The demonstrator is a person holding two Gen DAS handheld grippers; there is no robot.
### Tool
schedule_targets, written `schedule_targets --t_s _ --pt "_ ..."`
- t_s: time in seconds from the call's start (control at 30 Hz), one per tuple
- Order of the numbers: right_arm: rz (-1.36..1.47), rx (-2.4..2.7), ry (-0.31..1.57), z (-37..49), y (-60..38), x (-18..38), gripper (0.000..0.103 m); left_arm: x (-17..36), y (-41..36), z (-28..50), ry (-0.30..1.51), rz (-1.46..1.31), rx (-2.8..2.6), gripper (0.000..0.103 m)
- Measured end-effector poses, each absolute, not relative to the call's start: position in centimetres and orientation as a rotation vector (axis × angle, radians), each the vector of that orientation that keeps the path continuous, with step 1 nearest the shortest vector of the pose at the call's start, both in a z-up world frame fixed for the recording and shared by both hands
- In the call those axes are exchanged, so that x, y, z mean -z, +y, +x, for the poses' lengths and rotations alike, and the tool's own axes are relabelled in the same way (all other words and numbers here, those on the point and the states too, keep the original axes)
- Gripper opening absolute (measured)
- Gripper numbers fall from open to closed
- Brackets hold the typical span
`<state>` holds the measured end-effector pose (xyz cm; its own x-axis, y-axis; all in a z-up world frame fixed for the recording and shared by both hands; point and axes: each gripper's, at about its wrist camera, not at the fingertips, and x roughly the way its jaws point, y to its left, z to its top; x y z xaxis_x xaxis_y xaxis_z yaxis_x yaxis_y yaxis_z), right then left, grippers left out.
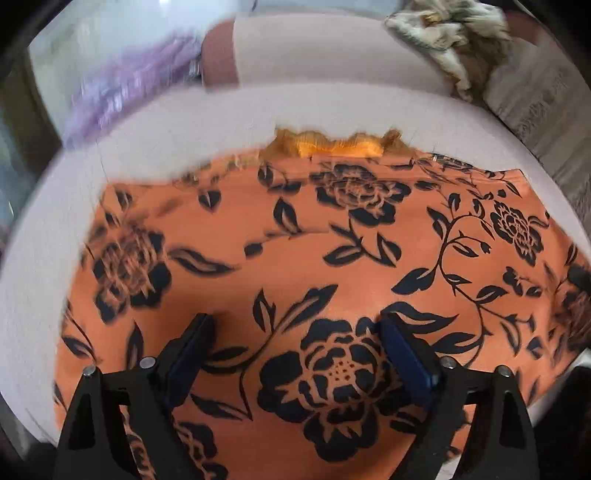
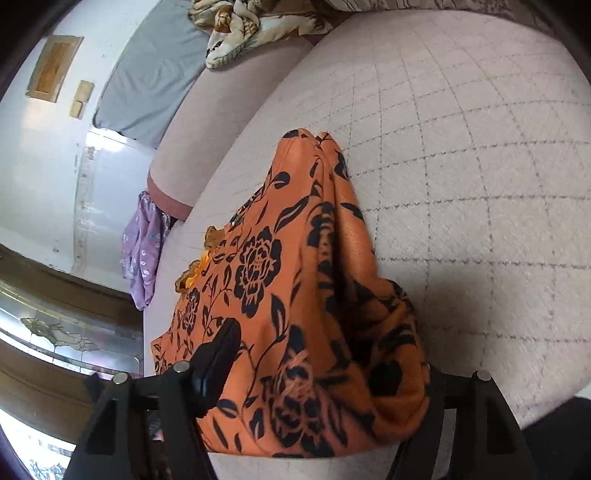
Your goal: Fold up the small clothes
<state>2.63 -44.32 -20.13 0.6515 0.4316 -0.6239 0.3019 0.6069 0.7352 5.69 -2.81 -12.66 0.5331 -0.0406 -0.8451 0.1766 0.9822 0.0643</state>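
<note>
Left tongs [image 1: 297, 321] sit spread wide, both dark pads hovering over or resting on the garment [image 1: 332, 258], nothing pinched between them. Right tongs [image 2: 317, 369]: one finger [image 2: 218, 365] shows at the left, the other is buried under bunched cloth, so cloth sits between them; whether they pinch it, cannot tell.

Garment: orange with black floral print, a frilled orange trim [image 1: 332, 146] at its far edge. It lies on the bed [image 2: 461, 147], a pale quilted surface. In the left view it is spread mostly flat; in the right view its right part is gathered into a raised ridge running away from the tongs.

Outward: purple cloth [image 2: 142, 247] hangs off the bed's far left edge; a patterned blanket [image 2: 240, 26] is heaped at the far end.

Step, by judgement: mid-fold, one side being lifted over the flat part. Next move likely calls for carrying the raised edge across to the opposite side while the left tongs steady the flat part, then smoothing.
</note>
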Motion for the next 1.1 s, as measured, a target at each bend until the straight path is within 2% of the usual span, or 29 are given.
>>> schedule_targets --t_s 0.03,0.07,0.27,0.4,0.57,0.7,0.77,0.87,0.97,1.0,1.03,1.1 --pt "0.935 -0.075 0.896 2.6 -44.3 20.0 0.049 12.6 -2.8 5.7 1.007 0.141 0.128 0.093" --pt "0.912 -0.071 0.904 2.7 -44.2 19.8 0.027 12.6 -2.6 5.9 1.016 0.127 0.131 0.093" --pt "0.858 -0.052 0.940 3.1 -43.8 19.6 0.024 11.5 -1.4 5.8 1.036 0.072 0.169 0.093" --pt "0.819 -0.059 0.909 3.3 -43.3 17.6 0.021 8.5 1.9 3.6 0.941 -0.016 0.161 0.093" --pt "0.683 -0.180 0.782 5.1 -39.1 9.6 0.018 5.0 10.0 1.5 0.820 -0.197 0.034 0.093" --pt "0.530 -0.372 0.701 7.3 -30.3 2.7 0.018 2.9 17.0 -0.2 0.723 -0.328 -0.105 0.093" --pt "0.442 -0.468 0.704 7.8 -25.0 1.3 0.018 2.2 20.5 -1.3 0.677 -0.394 -0.171 0.093" --pt "0.301 -0.595 0.804 8.7 -16.0 3.9 0.017 2.6 23.9 -2.3 0.662 -0.442 -0.230 0.093" --pt "0.215 -0.635 1.045 10.4 -9.8 12.3 0.018 3.8 25.6 -2.8 0.690 -0.477 -0.248 0.093" --pt "0.211 -0.639 1.116 10.7 -8.7 14.9 0.015 4.1 26.0 -3.0 0.698 -0.484 -0.247 0.093" --pt "0.259 -0.639 1.119 10.7 -8.7 15.9 0.014 4.2 26.4 -3.4 0.696 -0.482 -0.245 0.093" --pt "0.281 -0.636 1.085 10.7 -9.1 13.9 0.014 4.5 27.0 -3.8 0.682 -0.477 -0.265 0.093"
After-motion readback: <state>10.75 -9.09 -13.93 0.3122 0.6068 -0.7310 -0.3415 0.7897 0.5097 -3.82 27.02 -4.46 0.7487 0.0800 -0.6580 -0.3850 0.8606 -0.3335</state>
